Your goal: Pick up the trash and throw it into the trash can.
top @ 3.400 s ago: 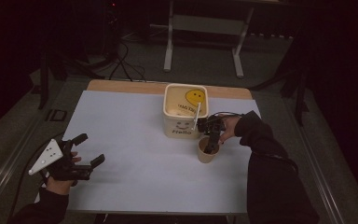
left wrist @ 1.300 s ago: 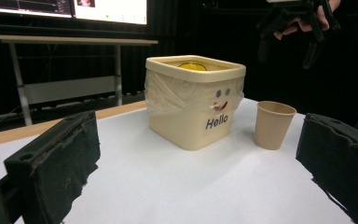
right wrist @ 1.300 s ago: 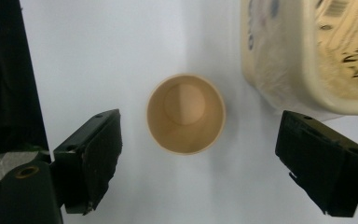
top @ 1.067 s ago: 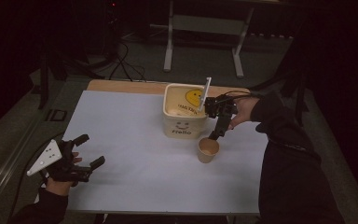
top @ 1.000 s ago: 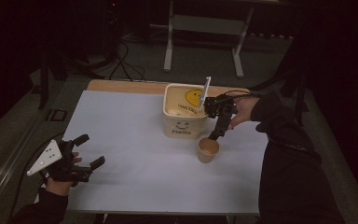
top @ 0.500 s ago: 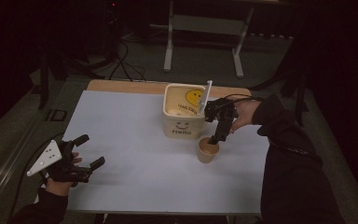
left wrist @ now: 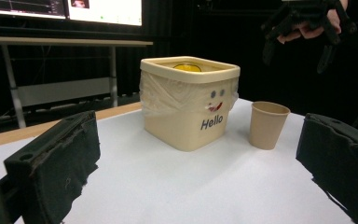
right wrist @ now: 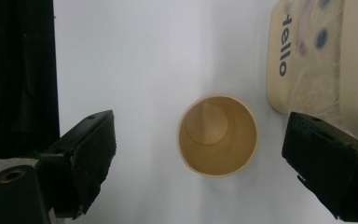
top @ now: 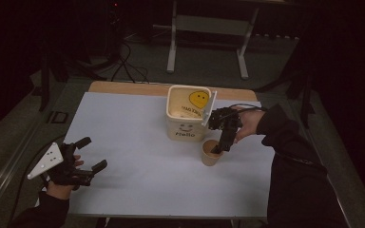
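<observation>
A: Hovering above the paper cup [top: 212,153], the right gripper [top: 220,142] points straight down; its jaws have just been opening and stand wide apart, with nothing gripped. In the right gripper view the cup [right wrist: 217,135] lies directly below, between the two jaws but untouched by either, upright and with nothing inside.

B: Where does the cup stand?

A: On the white table top [top: 138,137], just beside the cream tub [top: 188,113] marked "Hello", on its right front corner; the two look close but apart. A plastic liner drapes over the tub's rim [left wrist: 189,66].

B: And the other hand?

A: The left gripper [top: 86,154] rests near the table's front left edge, well apart from cup and tub, jaws spread and holding nothing. Its own view shows the tub and the cup [left wrist: 268,124] beyond.
</observation>
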